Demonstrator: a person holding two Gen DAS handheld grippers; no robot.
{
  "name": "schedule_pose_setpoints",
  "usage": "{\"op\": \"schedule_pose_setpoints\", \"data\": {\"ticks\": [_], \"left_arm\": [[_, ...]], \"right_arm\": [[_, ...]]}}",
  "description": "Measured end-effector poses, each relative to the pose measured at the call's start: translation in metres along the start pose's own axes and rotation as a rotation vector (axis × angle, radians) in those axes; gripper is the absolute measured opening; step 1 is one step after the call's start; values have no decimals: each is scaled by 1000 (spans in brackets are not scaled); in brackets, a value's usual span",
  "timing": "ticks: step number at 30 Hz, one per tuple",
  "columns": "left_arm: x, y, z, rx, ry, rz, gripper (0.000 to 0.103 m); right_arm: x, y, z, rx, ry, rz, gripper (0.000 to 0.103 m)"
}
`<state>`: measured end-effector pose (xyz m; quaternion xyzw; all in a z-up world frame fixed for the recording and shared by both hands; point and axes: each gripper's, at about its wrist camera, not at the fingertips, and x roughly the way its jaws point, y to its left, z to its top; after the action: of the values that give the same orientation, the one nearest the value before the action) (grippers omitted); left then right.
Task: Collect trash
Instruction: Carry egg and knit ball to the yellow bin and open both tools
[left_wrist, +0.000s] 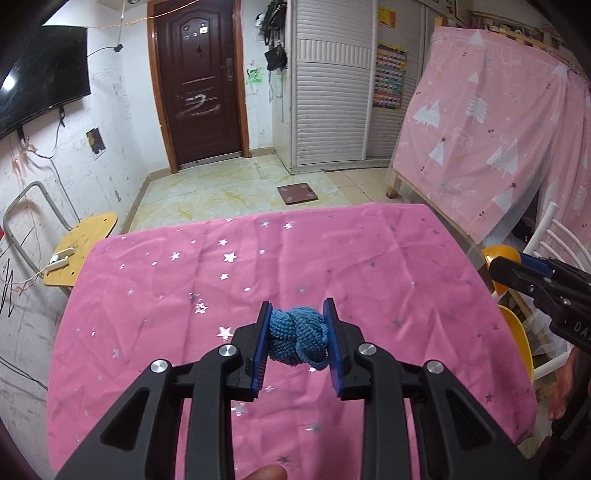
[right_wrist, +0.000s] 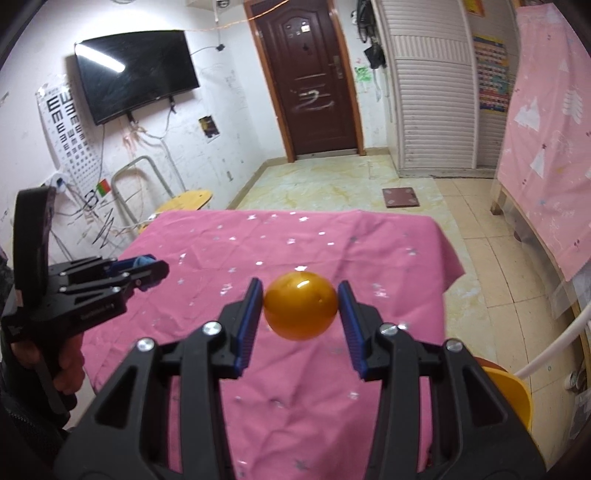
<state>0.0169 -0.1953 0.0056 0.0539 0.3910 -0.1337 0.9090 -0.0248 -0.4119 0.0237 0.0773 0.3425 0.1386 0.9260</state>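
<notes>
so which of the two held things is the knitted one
The blue knitted ball, clamped in the left tool. Its surface is woven yarn, unlike the smooth, glossy orange ball gripped by the right tool.

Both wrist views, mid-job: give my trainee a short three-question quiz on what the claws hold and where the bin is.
1. True or false: the left claw is shut on a blue knitted ball.
2. What does the right claw grip? A) a bottle B) an orange ball C) nothing
3. Fill in: the yellow bin sits off the pink tablecloth's ____ edge.

Key: 1 true; 2 B; 3 right.
</notes>
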Motion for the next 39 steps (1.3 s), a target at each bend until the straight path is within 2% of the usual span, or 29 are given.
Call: {"op": "schedule_pose_setpoints", "data": {"ticks": [22,31,33,39], "left_arm": [[7,-109,12,143,10,-113,20],[19,-169,15,154,30,-313,20],[27,-188,14,148,40,-367,20],[42,-225,9,154,83,-465,20]], "right_arm": [[-50,-101,-35,179,-63,-157,40],[-54,-149,-75,265,-6,-272,40],[-53,-156,-81,282,8,-278,40],[-47,-172,-100,324,45,-297,40]]}}
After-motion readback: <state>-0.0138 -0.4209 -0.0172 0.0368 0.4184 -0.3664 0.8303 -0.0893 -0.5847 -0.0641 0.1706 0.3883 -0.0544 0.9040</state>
